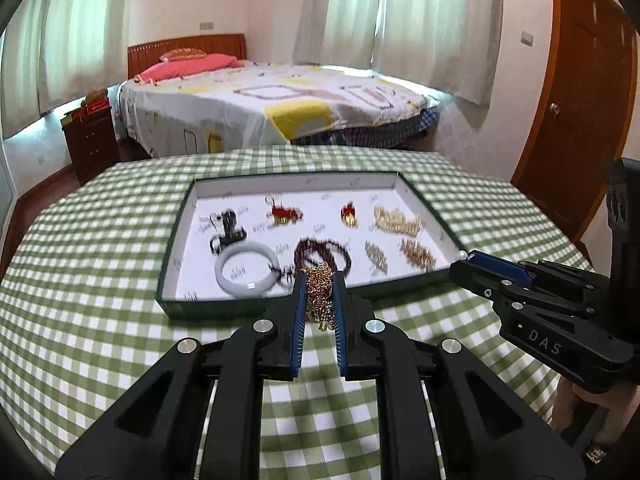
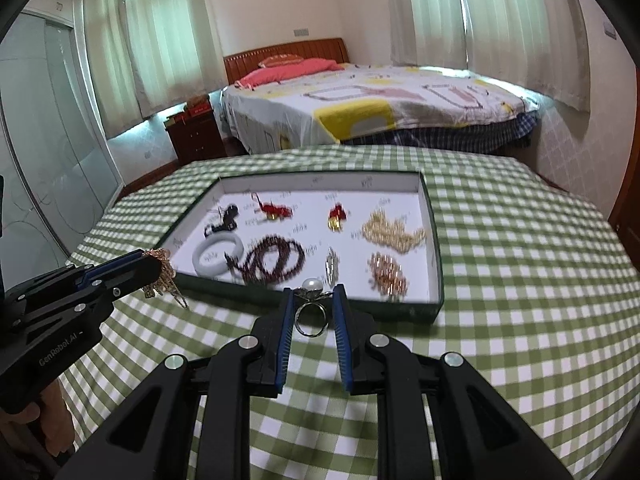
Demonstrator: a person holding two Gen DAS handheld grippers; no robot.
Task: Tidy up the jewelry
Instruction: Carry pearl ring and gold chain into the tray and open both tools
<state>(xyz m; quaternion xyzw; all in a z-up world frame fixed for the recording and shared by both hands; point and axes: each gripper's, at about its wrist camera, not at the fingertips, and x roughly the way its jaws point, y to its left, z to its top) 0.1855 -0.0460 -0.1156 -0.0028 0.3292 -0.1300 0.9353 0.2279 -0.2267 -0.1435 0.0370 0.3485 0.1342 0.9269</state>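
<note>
Green-checked cloth (image 1: 100, 320) is covering the table where a shallow tray (image 1: 280, 302) is sitting, its white floor already carrying jewelry laid out in separate little heaps. Just short of the tray's near rim, the left gripper (image 1: 319, 280) is carrying a gold chain (image 1: 320, 300), its two fingers pinched together on the bunched links so that the loose end is dangling below them. Off the tray's near right corner, the right gripper (image 2: 312, 294) is clamping a pearl ring (image 2: 311, 308) by its setting, the band hanging down between the fingers and the pearl riding on top. Both seem to be heading for spots inside the tray. Within it, a pale bangle (image 1: 247, 270) and a coil of dark beads (image 1: 324, 254) are lying at the near left, with gold and silver pieces further right. Behind the tray, beyond the table, a bed (image 1: 272, 100) is filling the back of the room under curtained windows.
</note>
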